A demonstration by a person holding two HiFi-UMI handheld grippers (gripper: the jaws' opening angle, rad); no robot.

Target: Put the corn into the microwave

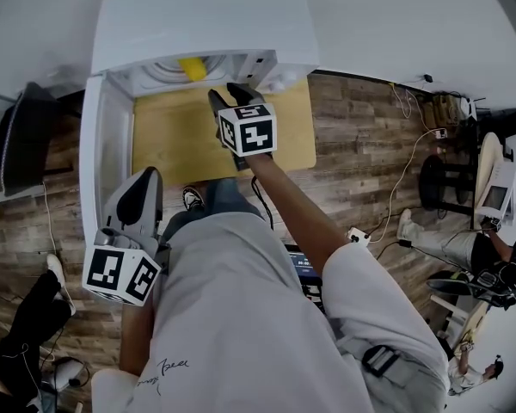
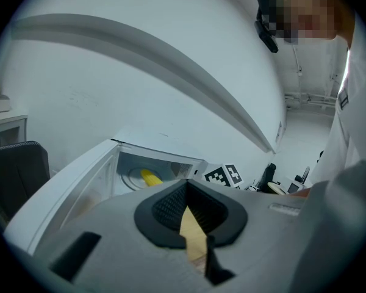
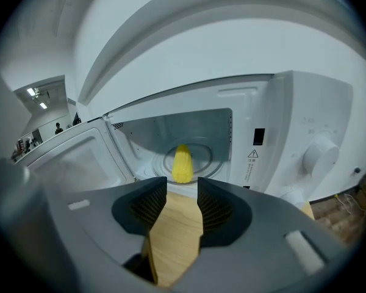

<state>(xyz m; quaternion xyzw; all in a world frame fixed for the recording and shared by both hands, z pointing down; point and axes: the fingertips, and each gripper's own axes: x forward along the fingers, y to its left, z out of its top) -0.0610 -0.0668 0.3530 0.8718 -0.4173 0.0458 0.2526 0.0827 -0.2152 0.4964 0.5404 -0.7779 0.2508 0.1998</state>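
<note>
The yellow corn (image 1: 192,68) lies on the glass turntable inside the white microwave (image 1: 198,15), whose door (image 1: 95,162) swings wide to the left. The right gripper view looks straight into the cavity at the corn (image 3: 182,163). My right gripper (image 1: 230,95) hovers over the wooden table (image 1: 172,144) just in front of the opening; its jaws (image 3: 182,191) stand apart with nothing between them. My left gripper (image 1: 148,179) sits lower left, beside the door's outer edge, its jaws (image 2: 186,185) meeting at the tips and empty. The corn (image 2: 150,177) shows in its view too.
The microwave's control panel and knob (image 3: 320,152) are right of the cavity. A black chair (image 1: 26,136) stands at the left. Cables and a power strip (image 1: 357,235) lie on the wood floor, and another person (image 1: 490,265) sits at the right.
</note>
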